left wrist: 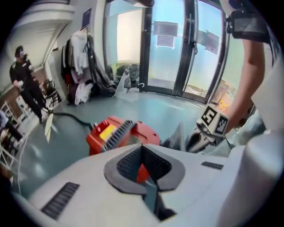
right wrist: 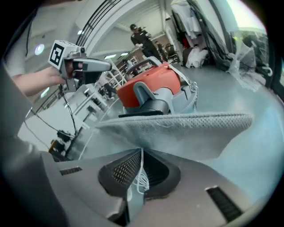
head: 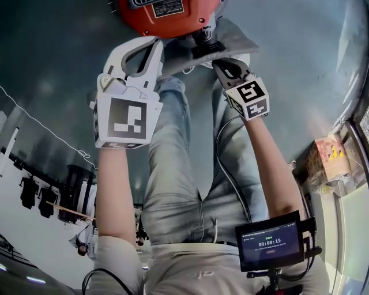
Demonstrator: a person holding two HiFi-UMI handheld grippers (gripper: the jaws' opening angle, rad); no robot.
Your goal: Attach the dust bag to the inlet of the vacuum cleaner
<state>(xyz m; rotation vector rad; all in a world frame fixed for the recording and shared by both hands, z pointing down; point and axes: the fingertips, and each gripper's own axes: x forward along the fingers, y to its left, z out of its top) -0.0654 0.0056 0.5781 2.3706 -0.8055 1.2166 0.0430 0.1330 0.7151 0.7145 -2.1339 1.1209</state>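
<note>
Right gripper view, right claw (right wrist: 141,153): jaws pressed together on white threads (right wrist: 141,177) at the dust bag (right wrist: 177,131) edge.
Why: edge grip probably lets the bag mouth be steered onto the inlet (right wrist: 153,105); cannot tell if they touch.
Left claw (left wrist: 142,148): closed, empty, raised over the vacuum cleaner (left wrist: 120,133), likely free to steady it.
Room: vacuum on bare floor (left wrist: 146,106), open all round; glass doors (left wrist: 168,53) well apart.

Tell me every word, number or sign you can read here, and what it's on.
"00:00:15": on the screen at the person's waist; its smaller lines are too small to read.
Label on the vacuum: too small to read.
Print on the box: unreadable.
Door notices: blurred.
</note>
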